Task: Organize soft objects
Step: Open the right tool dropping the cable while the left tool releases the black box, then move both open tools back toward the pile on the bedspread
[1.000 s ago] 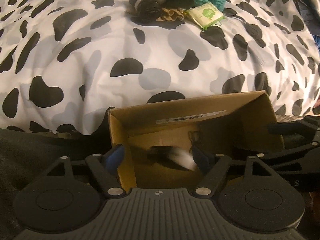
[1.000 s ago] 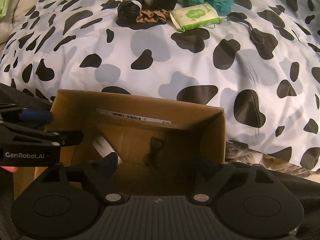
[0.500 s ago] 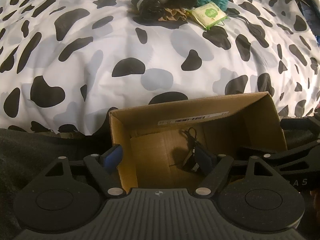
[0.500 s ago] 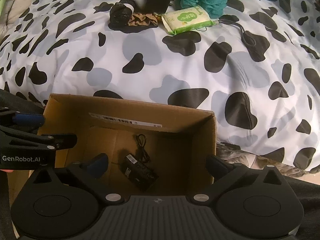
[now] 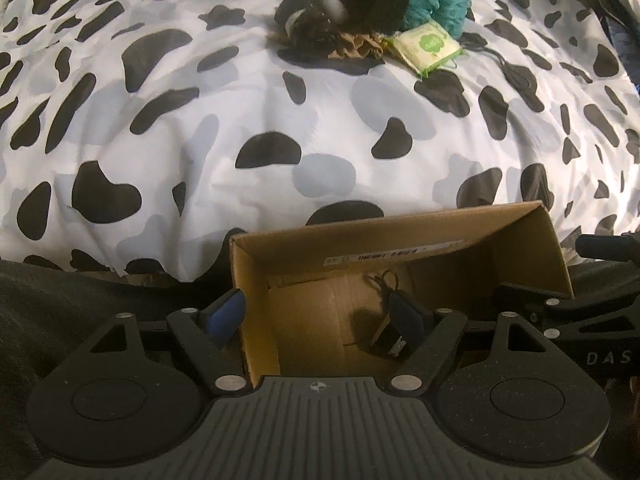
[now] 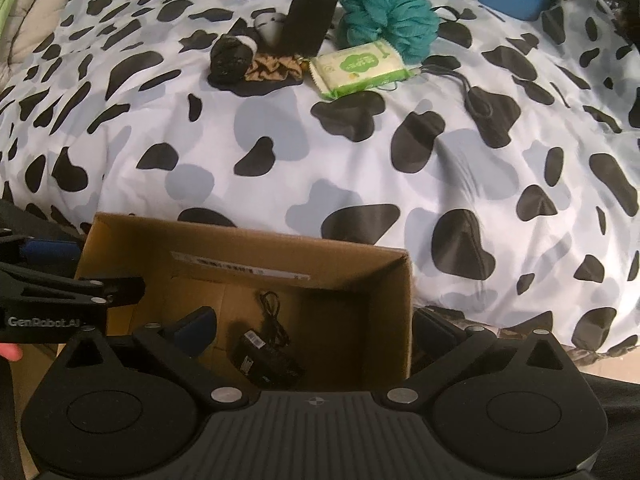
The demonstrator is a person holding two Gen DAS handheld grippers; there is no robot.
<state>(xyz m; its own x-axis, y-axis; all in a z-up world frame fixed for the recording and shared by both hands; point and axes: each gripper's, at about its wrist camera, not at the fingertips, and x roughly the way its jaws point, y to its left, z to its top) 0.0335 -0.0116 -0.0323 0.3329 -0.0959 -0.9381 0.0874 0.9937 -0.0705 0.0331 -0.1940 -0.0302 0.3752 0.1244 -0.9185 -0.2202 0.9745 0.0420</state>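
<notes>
Cow-print bedding (image 6: 360,168) carries the cardboard box (image 6: 248,248) at its near edge; the black pouch (image 6: 266,364), a second ago falling, now lies inside. Left gripper (image 5: 320,320) and right gripper (image 6: 316,332) both gape empty, straddling the box walls; remaining soft items (image 6: 360,68) wait at the far edge.

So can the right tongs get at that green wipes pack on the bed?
Probably yes: the right tongs are open and empty over the box, and only bare duvet lies before the wipes pack.

Left tool (image 5: 318,316) and right tool (image 6: 312,330) side by side, both spread wide, nothing between their fingers.
</notes>
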